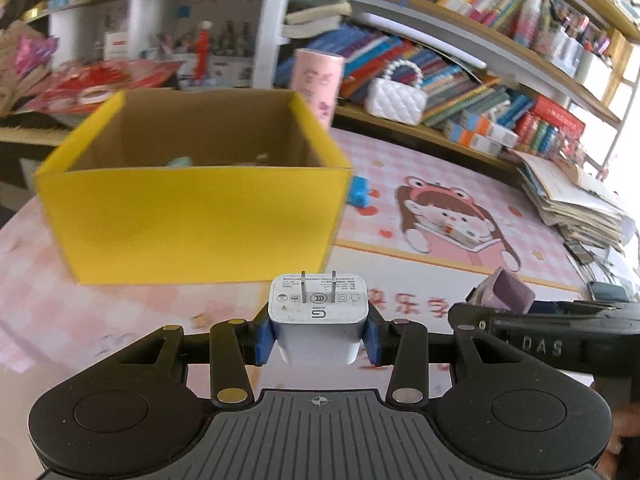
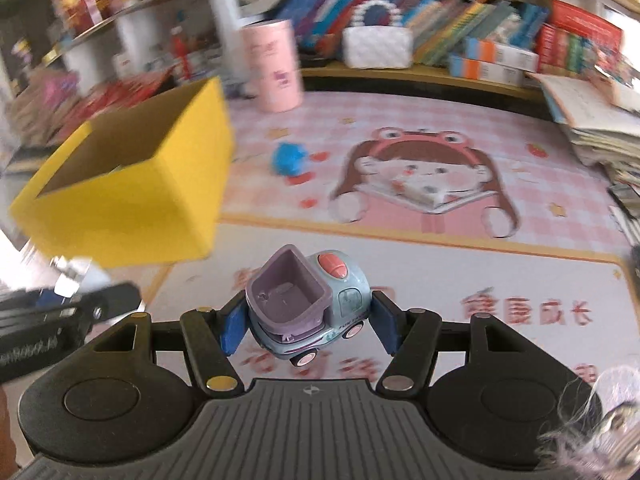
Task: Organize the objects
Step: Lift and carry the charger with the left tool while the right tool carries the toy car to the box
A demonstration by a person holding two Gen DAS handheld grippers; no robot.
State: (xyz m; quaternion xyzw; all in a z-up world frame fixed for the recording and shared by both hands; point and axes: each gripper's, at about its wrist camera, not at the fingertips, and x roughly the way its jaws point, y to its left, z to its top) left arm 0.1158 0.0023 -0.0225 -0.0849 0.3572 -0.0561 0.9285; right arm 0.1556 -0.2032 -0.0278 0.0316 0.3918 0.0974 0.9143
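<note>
My left gripper (image 1: 319, 334) is shut on a white plug charger (image 1: 318, 316), prongs pointing forward, held above the pink mat just in front of the open yellow box (image 1: 192, 220). Small items lie inside the box, partly hidden. My right gripper (image 2: 306, 328) is shut on a small toy truck (image 2: 308, 304) with a purple bucket and a light blue cab, held above the mat to the right of the yellow box (image 2: 132, 196). The truck's purple bucket (image 1: 506, 290) and the right gripper show at the right of the left wrist view.
A blue toy (image 2: 289, 159) lies on the mat (image 2: 440, 272) right of the box. A pink cylinder (image 2: 274, 66) and a white quilted bag (image 2: 378, 48) stand behind. Bookshelves fill the back. A paper stack (image 1: 572, 200) sits at the right edge.
</note>
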